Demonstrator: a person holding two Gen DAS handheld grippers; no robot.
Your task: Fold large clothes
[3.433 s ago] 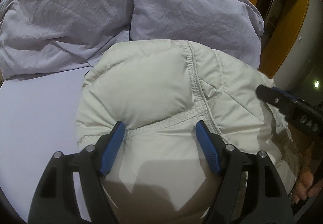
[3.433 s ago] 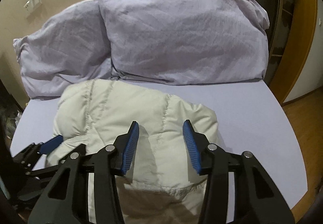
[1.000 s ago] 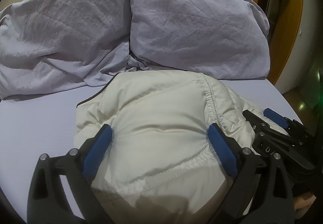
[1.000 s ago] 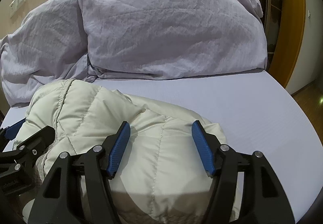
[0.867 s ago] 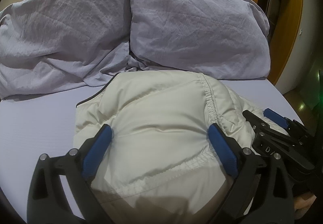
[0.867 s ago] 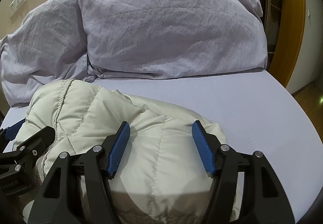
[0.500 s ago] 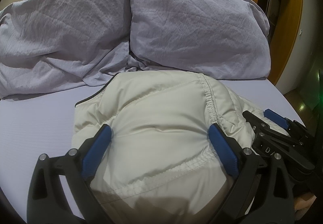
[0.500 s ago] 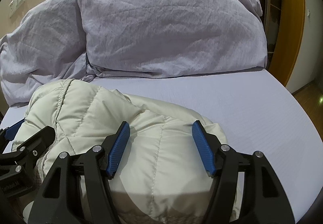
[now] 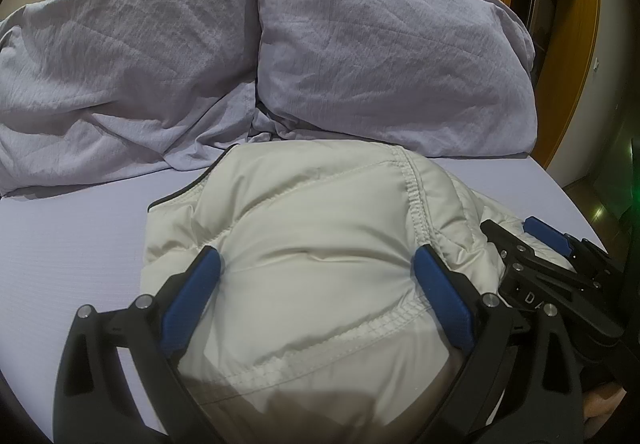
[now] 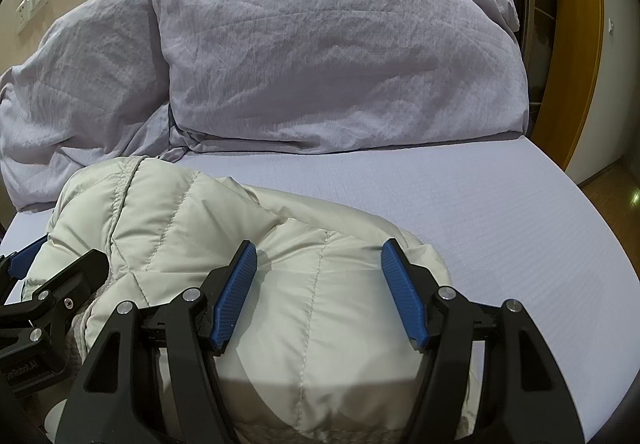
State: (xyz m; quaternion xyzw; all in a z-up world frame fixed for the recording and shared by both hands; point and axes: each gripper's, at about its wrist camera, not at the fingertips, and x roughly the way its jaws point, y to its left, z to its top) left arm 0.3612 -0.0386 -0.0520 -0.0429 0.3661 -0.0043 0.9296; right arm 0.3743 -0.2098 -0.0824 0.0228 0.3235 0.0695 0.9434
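A cream puffer jacket [image 9: 312, 236] lies bunched and folded on the lilac bed sheet [image 9: 72, 236]; it also shows in the right wrist view [image 10: 208, 228]. My left gripper [image 9: 316, 264] is open, its blue pads pressed against the jacket's bulge on either side. My right gripper [image 10: 318, 256] is open the same way over the jacket's right part. The right gripper shows at the right edge of the left wrist view [image 9: 552, 268]; the left gripper shows at the left edge of the right wrist view [image 10: 44, 292].
Two large lilac pillows [image 9: 384, 43] [image 9: 120, 55] lie against the wall behind the jacket. Bare sheet [image 10: 480, 211] spreads to the right. A wooden door frame [image 10: 580, 43] and floor are past the bed's right edge.
Almost nothing has moved in the last second. Since 3.4 s ago both grippers have drawn back and opened wider, and the jacket sits more compact.
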